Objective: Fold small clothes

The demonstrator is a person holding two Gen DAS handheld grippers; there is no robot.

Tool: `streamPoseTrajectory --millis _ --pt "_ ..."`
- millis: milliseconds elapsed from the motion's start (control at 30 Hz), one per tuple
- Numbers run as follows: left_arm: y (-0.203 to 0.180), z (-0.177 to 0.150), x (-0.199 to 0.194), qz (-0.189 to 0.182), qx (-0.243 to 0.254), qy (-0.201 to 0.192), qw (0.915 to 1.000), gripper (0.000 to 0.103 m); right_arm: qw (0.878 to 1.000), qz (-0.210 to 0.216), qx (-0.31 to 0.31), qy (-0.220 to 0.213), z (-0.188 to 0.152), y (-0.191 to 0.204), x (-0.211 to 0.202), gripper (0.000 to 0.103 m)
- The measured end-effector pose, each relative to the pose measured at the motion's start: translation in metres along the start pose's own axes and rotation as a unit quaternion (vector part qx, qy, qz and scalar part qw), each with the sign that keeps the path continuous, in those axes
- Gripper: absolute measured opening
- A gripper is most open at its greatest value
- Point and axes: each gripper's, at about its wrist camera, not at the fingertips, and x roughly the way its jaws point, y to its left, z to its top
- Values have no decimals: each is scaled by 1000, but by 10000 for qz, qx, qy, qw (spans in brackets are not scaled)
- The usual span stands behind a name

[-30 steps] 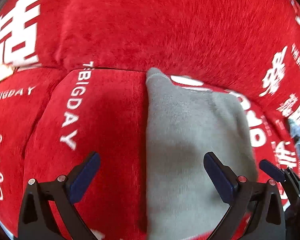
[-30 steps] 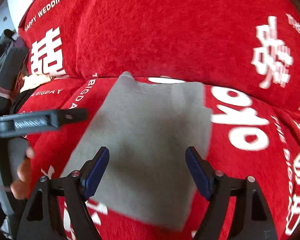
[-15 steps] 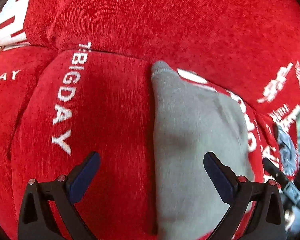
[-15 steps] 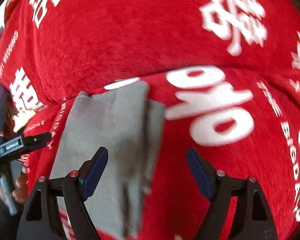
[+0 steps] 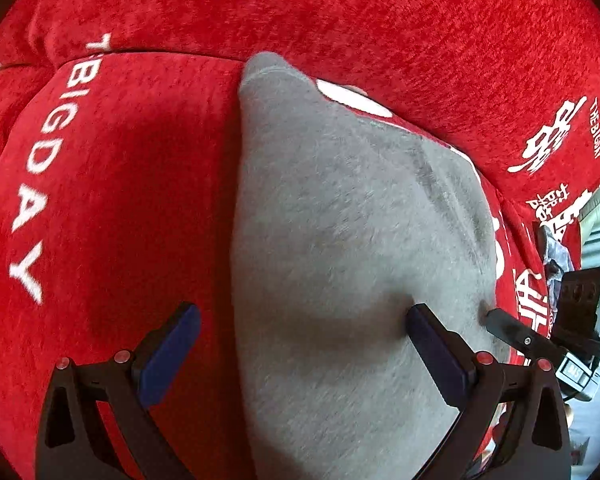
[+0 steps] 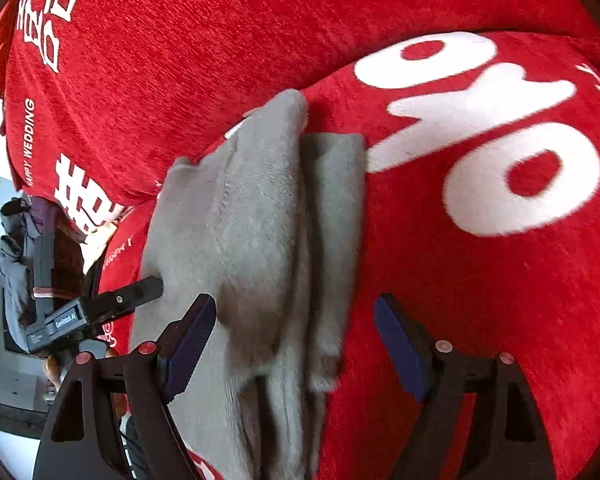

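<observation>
- The left gripper [image 5: 300,344] stands with its jaws spread wide and nothing between the blue pads; the right-hand pad sits over the grey garment [image 5: 352,248], seemingly at its surface though contact is unclear, and the left-hand pad hangs over bare red fabric.
- The right gripper [image 6: 294,336] is likewise spread wide and holds nothing; its left pad lies over the grey cloth, its right pad over the red cover [image 6: 480,280].
- From the right wrist view, the tip of the left gripper shows at the garment's left edge, just at or against the cloth.
- The grey garment lies folded on the seat of a sofa draped in the red cover with white lettering; its far corner reaches the crease where seat meets backrest [image 5: 340,12].
- In the right wrist view the garment shows stacked layers, with a narrower lower layer sticking out along the right side of the upper one.
</observation>
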Motion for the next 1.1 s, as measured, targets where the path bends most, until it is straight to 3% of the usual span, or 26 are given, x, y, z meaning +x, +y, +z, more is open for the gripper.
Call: streamPoseTrajectory --millis 67,233,333,433,500,667,1100 --pt "-8 1 4 70 128 5 9999 103 9998 44 -138 100 3 9 11 87" --pt "-24 -1 10 209 436 -137 9987 101 9968 -411 -689 23 7 34 32 87" --pt "-28 -3 6 266 566 -289 9976 87 9947 -581 -838 -89 6 41 34 80" --pt "-29 -4 -2 270 705 -385 9964 68 9938 -549 -931 -258 4 39 24 58" --pt "-33 -7 -9 297 866 -480 9946 57 9933 -525 -961 -367 4 42 15 37" --pt "-45 -15 -21 573 1131 -657 9898 46 9861 -865 -1329 -505 -4 66 5 34" --pt "-33 -52 -70 508 1087 -818 9894 45 9839 -727 -1466 -713 -40 110 -26 33"
